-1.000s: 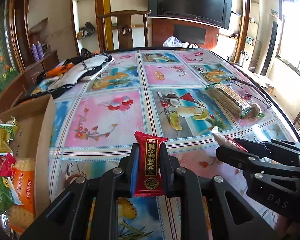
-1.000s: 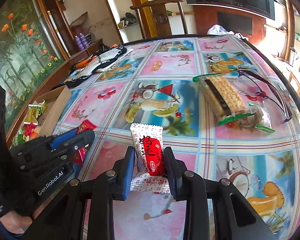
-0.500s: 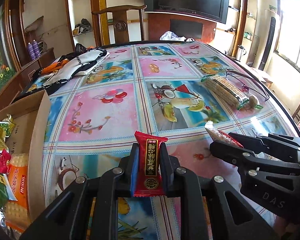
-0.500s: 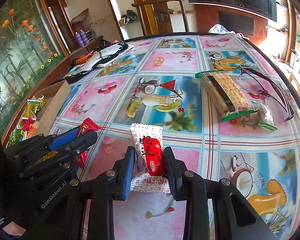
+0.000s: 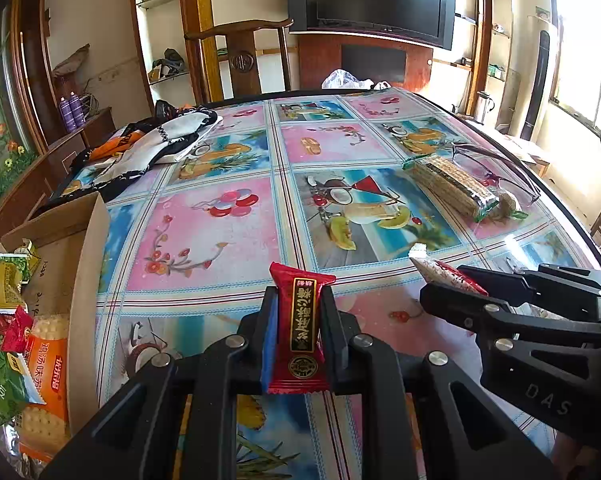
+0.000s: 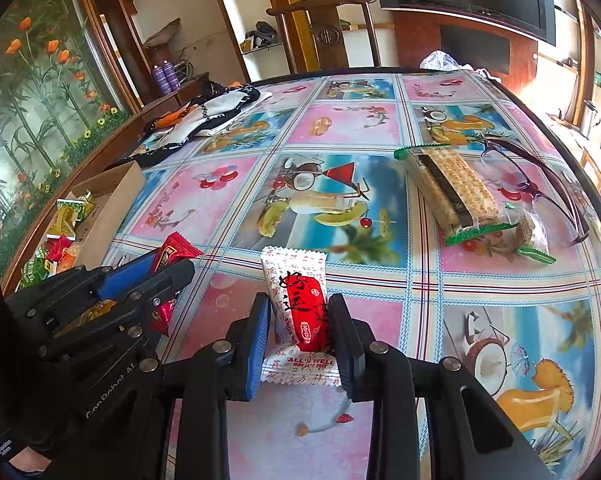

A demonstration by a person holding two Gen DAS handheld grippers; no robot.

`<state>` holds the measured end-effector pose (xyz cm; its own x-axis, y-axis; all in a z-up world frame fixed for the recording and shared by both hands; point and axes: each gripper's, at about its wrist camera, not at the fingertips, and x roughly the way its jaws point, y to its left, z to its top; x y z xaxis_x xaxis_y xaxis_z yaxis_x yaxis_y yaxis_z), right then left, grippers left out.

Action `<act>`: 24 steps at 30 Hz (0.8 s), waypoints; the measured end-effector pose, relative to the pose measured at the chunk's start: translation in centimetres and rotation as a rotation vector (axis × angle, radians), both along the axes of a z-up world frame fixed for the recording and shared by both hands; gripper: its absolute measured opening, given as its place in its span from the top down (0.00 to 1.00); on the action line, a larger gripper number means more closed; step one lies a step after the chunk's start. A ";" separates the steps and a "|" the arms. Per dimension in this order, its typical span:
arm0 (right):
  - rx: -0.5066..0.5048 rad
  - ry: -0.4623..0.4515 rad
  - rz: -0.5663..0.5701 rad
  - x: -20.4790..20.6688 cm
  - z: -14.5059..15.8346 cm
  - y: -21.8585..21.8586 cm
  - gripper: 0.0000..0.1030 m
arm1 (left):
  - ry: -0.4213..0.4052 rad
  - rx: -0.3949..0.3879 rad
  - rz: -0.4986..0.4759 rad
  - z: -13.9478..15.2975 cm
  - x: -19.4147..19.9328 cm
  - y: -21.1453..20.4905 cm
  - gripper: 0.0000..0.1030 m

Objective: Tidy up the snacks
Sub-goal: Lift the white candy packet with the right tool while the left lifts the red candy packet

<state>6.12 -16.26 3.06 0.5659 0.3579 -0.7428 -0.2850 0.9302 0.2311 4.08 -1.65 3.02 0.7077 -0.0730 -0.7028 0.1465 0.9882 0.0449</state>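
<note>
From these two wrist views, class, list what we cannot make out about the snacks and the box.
- Cardboard box: near end cut off by the left wrist view's edge.
- Red snack packet: its sides hidden by the left gripper.
- White snack packet: small print unreadable; right gripper covers its edges.

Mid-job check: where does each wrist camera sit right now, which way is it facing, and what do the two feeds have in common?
Left wrist: rides the left hand-held gripper, angled down across the table toward the television; own fingers clamp a red snack packet; the right hand-held gripper enters at right, cardboard box at left.
Right wrist: rides the right hand-held gripper, same heading; fingers clamp a white-and-red snack packet; a gloved hand shows.
Shared: cracker pack, eyeglasses, box, cloth.
</note>
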 end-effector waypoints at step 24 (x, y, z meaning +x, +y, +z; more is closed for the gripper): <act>0.107 -0.077 0.078 -1.9 2.0 3.2 0.69 | -0.078 -0.230 0.119 4.9 0.0 7.7 0.82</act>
<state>4.22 -13.11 5.02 0.5869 0.4776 -0.6538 -0.3761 0.8759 0.3023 4.11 6.01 7.89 0.7723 -0.1374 -0.6202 0.0338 0.9838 -0.1759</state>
